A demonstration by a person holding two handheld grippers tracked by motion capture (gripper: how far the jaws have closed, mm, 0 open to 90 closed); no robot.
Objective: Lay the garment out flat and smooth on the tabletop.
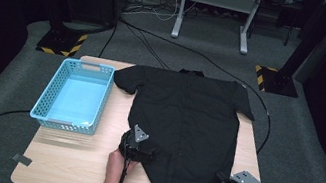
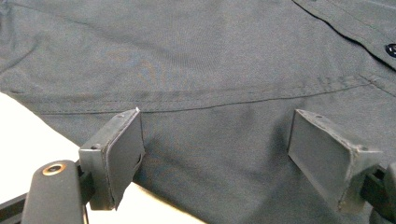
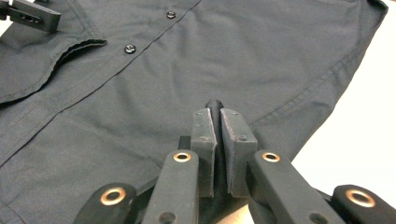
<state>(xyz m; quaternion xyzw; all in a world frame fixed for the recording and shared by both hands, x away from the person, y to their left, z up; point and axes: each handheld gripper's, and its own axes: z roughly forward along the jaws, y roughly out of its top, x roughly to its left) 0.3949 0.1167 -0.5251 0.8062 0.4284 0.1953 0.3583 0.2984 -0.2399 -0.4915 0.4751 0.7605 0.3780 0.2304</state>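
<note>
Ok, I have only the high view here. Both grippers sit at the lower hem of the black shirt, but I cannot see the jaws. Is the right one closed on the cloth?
Observer: Yes. In the right gripper view, the right gripper is shut, and a small fold of the black shirt stands pinched between its jaws.
Operator: And the left one, please?
Observer: The left gripper is open. Its jaws stand wide apart over the cloth, holding nothing.
Operator: Where exactly is it on the shirt?
Observer: At the shirt's side edge: a stitched seam runs just beyond the jaws, and bare table shows beside one of them.
</note>
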